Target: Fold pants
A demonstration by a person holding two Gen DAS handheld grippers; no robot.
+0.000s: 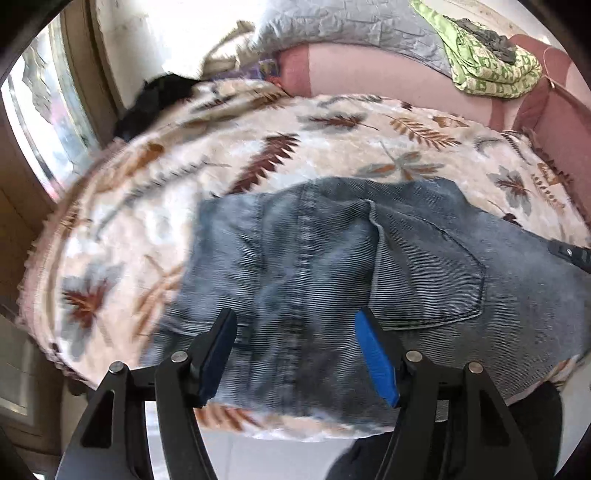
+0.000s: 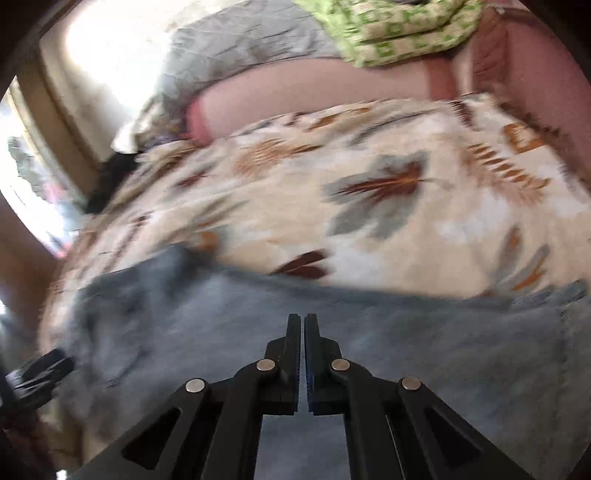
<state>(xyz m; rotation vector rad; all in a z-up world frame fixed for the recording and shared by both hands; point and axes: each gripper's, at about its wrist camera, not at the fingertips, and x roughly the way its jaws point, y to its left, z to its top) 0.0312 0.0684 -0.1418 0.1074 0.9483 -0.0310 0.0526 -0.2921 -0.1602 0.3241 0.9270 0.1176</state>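
Note:
Grey-blue denim pants [image 1: 424, 258] lie folded on a leaf-patterned blanket [image 1: 332, 147], back pocket facing up. My left gripper [image 1: 295, 317] hovers over their near edge, jaws open, with only the cloth below showing between the blue pads. At the right edge of the left wrist view, the tip of my right gripper [image 1: 569, 253] reaches over the pants. In the blurred right wrist view the pants [image 2: 443, 350] fill the lower half. There my right gripper [image 2: 302, 317] is shut above them with nothing visible between its fingers. The left gripper [image 2: 40, 373] shows at the far left.
Behind the blanket runs a pink cushion [image 1: 369, 70] with a grey quilt [image 1: 351, 26] and a green patterned cloth [image 1: 491, 70] on it. A black item [image 1: 155, 99] lies at the back left near a bright window [image 1: 48, 110]. The blanket's near edge drops to the floor.

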